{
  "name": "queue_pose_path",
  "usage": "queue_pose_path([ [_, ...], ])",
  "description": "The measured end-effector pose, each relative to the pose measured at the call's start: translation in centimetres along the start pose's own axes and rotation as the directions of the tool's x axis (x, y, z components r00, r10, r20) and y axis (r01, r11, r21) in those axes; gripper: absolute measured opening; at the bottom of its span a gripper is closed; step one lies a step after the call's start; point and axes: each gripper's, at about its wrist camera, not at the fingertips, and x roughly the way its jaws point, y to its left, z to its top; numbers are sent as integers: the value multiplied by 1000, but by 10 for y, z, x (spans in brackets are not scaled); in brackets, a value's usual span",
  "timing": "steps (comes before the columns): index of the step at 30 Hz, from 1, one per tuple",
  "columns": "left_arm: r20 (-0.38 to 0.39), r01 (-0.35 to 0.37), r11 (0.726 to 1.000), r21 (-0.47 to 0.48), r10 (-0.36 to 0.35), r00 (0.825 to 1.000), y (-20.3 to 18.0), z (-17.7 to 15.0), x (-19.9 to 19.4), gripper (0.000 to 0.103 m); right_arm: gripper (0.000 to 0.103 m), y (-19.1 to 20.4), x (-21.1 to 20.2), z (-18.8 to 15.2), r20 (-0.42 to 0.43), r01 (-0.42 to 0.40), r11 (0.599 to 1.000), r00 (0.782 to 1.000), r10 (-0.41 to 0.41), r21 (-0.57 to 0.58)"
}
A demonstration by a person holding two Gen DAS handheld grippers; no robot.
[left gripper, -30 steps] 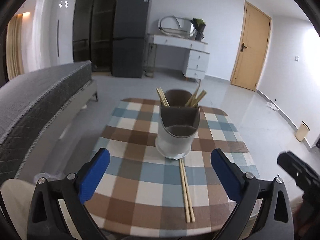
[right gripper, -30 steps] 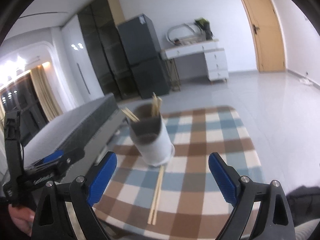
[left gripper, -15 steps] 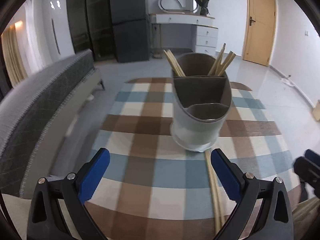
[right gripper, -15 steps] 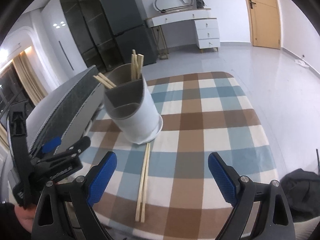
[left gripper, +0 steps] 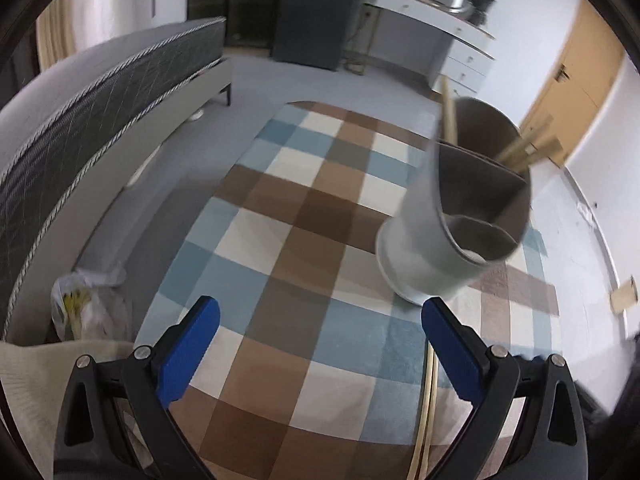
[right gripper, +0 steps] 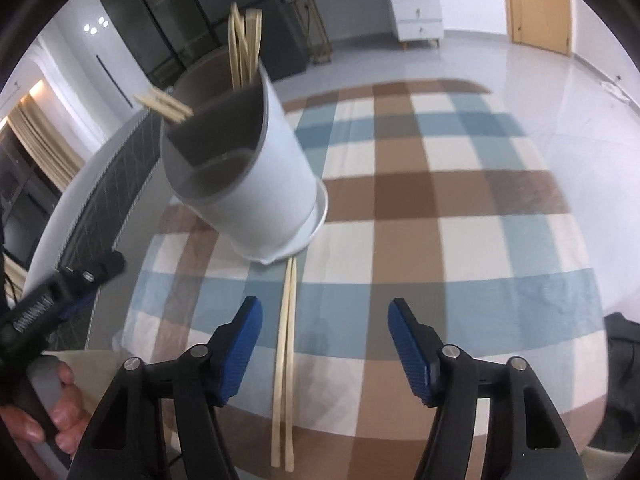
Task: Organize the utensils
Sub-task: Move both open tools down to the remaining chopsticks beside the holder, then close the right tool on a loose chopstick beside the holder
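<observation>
Pale lettering runs along the black body of the left tool (right gripper: pixel 60 300) in the right wrist view. It is too blurred to read. No other writing shows.

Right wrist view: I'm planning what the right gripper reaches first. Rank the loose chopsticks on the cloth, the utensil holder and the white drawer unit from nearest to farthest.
1. Loose chopsticks: lying on the checked cloth between the fingers of the right gripper, nearer its left finger.
2. Utensil holder: beyond them, up and left, at the chopsticks' far tips.
3. White drawer unit: across the room, against the back wall.

Grey bed (left gripper: pixel 80 92) sitting left of checkered tablecloth (left gripper: pixel 288 240); plastic bag (left gripper: pixel 86 300) lying below; wooden door (right gripper: pixel 536 4) standing behind.
</observation>
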Motion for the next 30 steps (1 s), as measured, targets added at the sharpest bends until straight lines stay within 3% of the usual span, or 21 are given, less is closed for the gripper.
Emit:
queue_pose_path([
  [4,-20,7,999,-39,-8,1000,6,4,4,98,53,9,25,2,-57,16,999,998,-18,-35],
  [10,-31,9,999,-48,-10,999,9,7,6,98,28,10,57,0,-133,-4,1000,991,1,-24],
  [22,-15,10,998,-57,-11,1000,12,10,4,98,25,34,69,-10,-151,73,981,983,-101,-181],
  [30,-11,23,997,-76,-23,1000,15,13,3,98,21,34,69,-11,-150,91,978,981,-120,-188],
])
